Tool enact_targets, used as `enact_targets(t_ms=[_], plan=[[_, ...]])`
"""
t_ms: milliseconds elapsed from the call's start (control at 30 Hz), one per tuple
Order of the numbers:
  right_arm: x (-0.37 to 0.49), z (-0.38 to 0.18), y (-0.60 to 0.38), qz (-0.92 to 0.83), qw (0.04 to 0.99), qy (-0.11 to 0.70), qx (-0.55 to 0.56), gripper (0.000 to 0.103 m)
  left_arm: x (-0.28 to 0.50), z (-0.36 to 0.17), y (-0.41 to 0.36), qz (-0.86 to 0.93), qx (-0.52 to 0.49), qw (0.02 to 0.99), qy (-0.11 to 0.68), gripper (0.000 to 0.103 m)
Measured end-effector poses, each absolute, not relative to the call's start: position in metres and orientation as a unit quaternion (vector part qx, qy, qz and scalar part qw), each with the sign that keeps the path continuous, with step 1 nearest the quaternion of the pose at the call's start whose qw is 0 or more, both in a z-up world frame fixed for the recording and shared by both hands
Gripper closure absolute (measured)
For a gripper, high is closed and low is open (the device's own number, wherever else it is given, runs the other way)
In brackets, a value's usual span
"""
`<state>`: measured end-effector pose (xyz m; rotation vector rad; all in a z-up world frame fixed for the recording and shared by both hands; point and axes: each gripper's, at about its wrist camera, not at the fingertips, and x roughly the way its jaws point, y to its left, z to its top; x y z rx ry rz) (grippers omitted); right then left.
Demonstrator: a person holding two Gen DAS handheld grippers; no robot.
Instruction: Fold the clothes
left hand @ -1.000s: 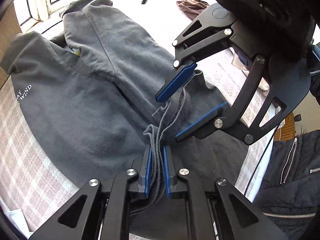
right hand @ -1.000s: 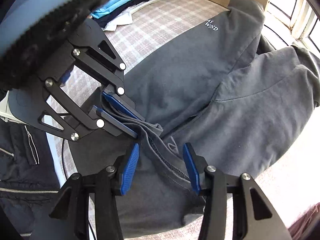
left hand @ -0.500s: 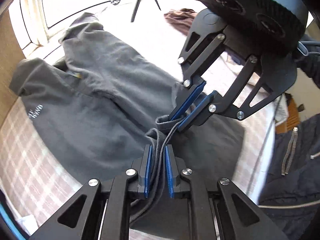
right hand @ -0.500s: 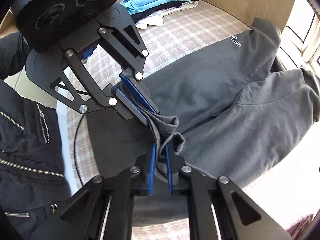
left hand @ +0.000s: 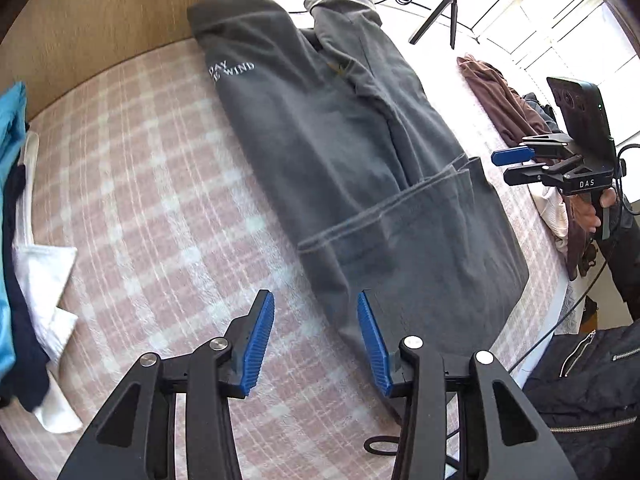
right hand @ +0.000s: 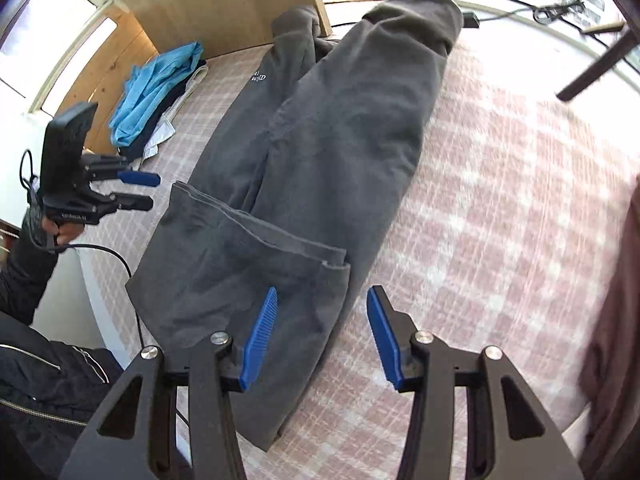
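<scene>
- The grey sweatshirt [left hand: 360,152] lies lengthwise through the middle of the left wrist frame on the checked bedcover [left hand: 160,200]. It is folded narrow, its bottom edge is turned up over the body at centre right, and its hood end reaches the top of the frame.
- The left gripper [left hand: 316,336] hangs released, jaws wide, at the lower centre — nothing is between them. The right gripper [right hand: 320,336] is likewise spread and empty, low in its own view, over the garment's near corner.
- My judgement: one more fold seems due, though the pictures do not settle which end goes where. For a neat one, take the two corners of one short edge together, lift them level and lay the edges flush, then smooth the cloth flat.
- Count — one grey sweatshirt, two grippers, and one pile of clothes [left hand: 16,240] at the left edge. One brown garment [left hand: 496,96] lies at upper right, near one tripod [left hand: 440,16].
</scene>
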<state>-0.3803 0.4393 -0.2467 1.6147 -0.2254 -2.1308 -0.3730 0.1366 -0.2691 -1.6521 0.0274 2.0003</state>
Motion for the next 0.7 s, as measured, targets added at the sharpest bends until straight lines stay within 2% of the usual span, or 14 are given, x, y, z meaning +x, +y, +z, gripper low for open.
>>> enact_targets(t_ms=[133, 167, 200, 233, 267, 300, 333, 500, 567, 633, 700], plan=[[-0.379, -0.262, 0.44, -0.775, 0.207, -0.108, 0.587, 0.057, -0.373, -0.289, 0.148, 0.736, -0.62, 0.269, -0.018, 0.066], [-0.38, -0.263, 0.44, -0.776, 0.202, -0.105, 0.588, 0.057, -0.374, -0.292, 0.152, 0.738, -0.618, 0.27, -0.015, 0.069], [-0.381, -0.266, 0.439, -0.774, 0.2, -0.105, 0.591, 0.057, -0.375, -0.294, 0.157, 0.74, -0.616, 0.27, -0.012, 0.08], [-0.382, -0.269, 0.439, -0.772, 0.198, -0.105, 0.594, 0.064, -0.375, -0.295, 0.156, 0.742, -0.614, 0.27, -0.011, 0.085], [-0.383, -0.272, 0.438, -0.771, 0.196, -0.105, 0.597, 0.072, -0.375, -0.296, 0.156, 0.742, -0.613, 0.27, -0.012, 0.085], [-0.384, -0.275, 0.437, -0.769, 0.194, -0.106, 0.6, 0.092, -0.375, -0.297, 0.157, 0.744, -0.611, 0.269, -0.011, 0.085], [-0.385, -0.277, 0.436, -0.767, 0.192, -0.106, 0.603, 0.098, -0.376, -0.298, 0.156, 0.746, -0.611, 0.267, -0.007, 0.087], [-0.387, -0.281, 0.439, -0.761, 0.186, -0.134, 0.607, 0.097, -0.376, -0.296, 0.146, 0.752, -0.61, 0.247, -0.011, 0.087], [-0.382, -0.276, 0.441, -0.764, 0.184, -0.145, 0.601, 0.093, -0.375, -0.288, 0.14, 0.764, -0.602, 0.234, -0.013, 0.086], [-0.374, -0.273, 0.439, -0.763, 0.19, -0.153, 0.598, 0.08, -0.37, -0.278, 0.132, 0.768, -0.594, 0.237, -0.026, 0.089], [-0.366, -0.27, 0.437, -0.763, 0.195, -0.161, 0.595, 0.073, -0.362, -0.269, 0.126, 0.768, -0.589, 0.247, -0.038, 0.089]])
